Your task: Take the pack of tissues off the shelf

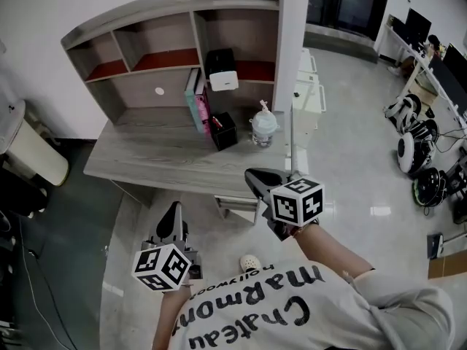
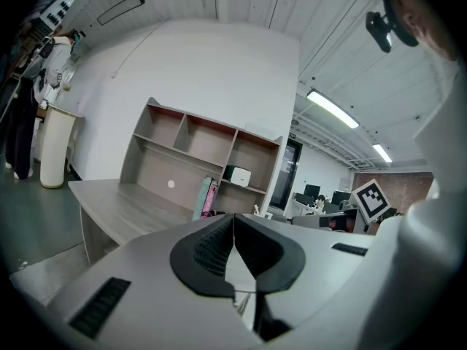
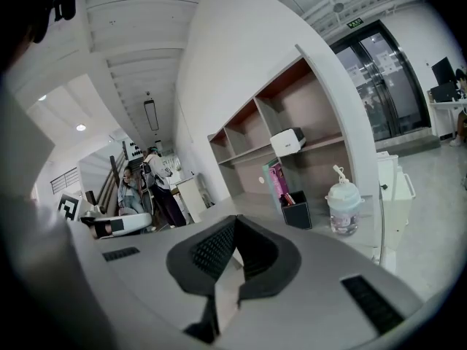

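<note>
The white pack of tissues point(image 1: 222, 79) lies on the right-hand shelf of the wooden shelf unit point(image 1: 146, 20), in front of a black box. It also shows small in the left gripper view as the tissue pack point(image 2: 238, 175) and in the right gripper view as the tissue pack point(image 3: 288, 141). My left gripper point(image 1: 173, 219) hangs over the floor in front of the desk, shut and empty, as its own view of the left gripper point(image 2: 233, 221) confirms. My right gripper point(image 1: 260, 179) is at the desk's front edge, well short of the shelf. In its own view the right gripper point(image 3: 235, 224) is shut on nothing.
On the desk point(image 1: 139, 159) below the shelf stand pink and teal books point(image 1: 198, 102), a black pen holder point(image 1: 223, 130) and a clear lidded bottle point(image 1: 264, 127). A white bin point(image 1: 33, 152) stands at the left. A white cabinet point(image 1: 309, 86) flanks the desk's right end. Equipment litters the floor at far right.
</note>
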The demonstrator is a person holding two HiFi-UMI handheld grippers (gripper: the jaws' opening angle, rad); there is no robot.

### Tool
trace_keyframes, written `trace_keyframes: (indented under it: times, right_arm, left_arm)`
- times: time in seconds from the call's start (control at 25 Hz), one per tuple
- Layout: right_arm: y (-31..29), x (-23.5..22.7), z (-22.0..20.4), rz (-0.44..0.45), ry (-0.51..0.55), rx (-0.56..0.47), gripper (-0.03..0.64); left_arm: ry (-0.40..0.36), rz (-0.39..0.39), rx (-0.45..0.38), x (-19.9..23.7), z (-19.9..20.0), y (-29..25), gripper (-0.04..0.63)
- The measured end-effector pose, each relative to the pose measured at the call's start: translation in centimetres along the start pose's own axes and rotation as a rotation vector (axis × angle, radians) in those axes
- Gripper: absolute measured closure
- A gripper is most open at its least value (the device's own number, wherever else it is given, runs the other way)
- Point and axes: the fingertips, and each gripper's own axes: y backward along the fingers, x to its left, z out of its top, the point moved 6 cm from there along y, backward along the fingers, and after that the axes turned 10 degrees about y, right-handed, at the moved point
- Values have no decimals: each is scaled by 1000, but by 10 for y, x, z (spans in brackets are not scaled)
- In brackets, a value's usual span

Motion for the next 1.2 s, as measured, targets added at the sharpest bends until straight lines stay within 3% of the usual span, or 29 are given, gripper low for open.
trace_keyframes:
  times: [0.32,1.2]
  right_arm:
    - [-31,-26,27,20,27,-30,604]
    - [-81,-77,20,39,1,13,604]
  left_arm:
    - [-17,-7,-9,5,17,-42,577]
    - [19,22,-16,33,15,-100,577]
